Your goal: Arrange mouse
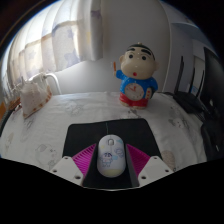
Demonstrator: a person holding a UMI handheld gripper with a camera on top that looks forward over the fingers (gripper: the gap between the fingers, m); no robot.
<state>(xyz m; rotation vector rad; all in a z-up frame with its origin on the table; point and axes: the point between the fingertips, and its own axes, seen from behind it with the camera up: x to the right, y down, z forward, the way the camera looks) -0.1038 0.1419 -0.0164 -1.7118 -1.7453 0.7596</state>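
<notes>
Between level gripper (109, 172) fingers: mouse (109, 158).

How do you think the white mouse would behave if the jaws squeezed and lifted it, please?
The mouse looks like rigid plastic, so it probably won't flex. Its smooth domed shell narrows toward the ends, so it might slip between the pink pads. Flat on the black mat, it seems unlikely to roll.

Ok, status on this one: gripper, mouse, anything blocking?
Gripper open. White mouse between the fingers, resting on black mousepad. Cartoon figure stands beyond, clear of the pad. Nothing in the way.
</notes>
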